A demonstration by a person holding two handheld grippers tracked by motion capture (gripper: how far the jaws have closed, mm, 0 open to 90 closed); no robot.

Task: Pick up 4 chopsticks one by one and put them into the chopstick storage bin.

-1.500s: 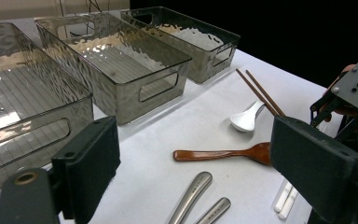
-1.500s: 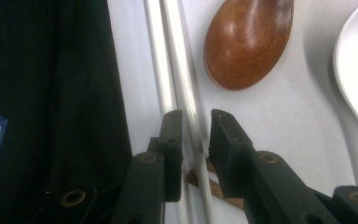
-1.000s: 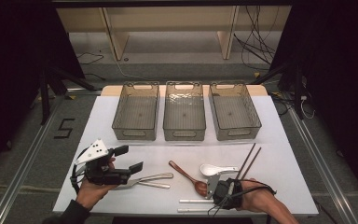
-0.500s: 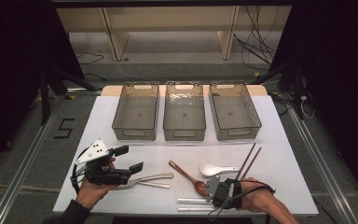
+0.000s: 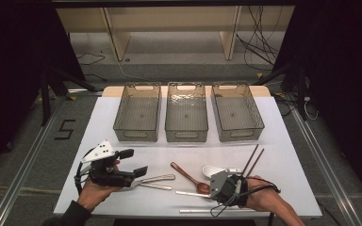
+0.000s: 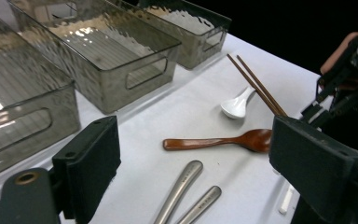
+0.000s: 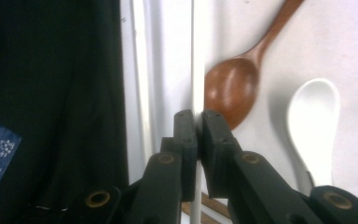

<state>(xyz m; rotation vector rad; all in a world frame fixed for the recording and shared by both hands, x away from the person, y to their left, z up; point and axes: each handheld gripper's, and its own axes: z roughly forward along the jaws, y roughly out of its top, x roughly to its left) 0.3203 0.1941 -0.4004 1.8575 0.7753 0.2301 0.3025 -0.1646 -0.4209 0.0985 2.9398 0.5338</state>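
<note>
My right gripper (image 7: 198,122) pinches a white chopstick (image 7: 195,56) just beside the wooden spoon (image 7: 230,86), near the table's front edge (image 5: 136,214). My left gripper (image 5: 131,162) gapes empty, left of the spoon.

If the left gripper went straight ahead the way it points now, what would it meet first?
Probably the wooden spoon, lying across the line between the open left gripper's jaws, just beyond the metal handles. Depth is uncertain.

Black gripper (image 5: 133,162) bears grey three-cornered plate, trailing black cable.
</note>
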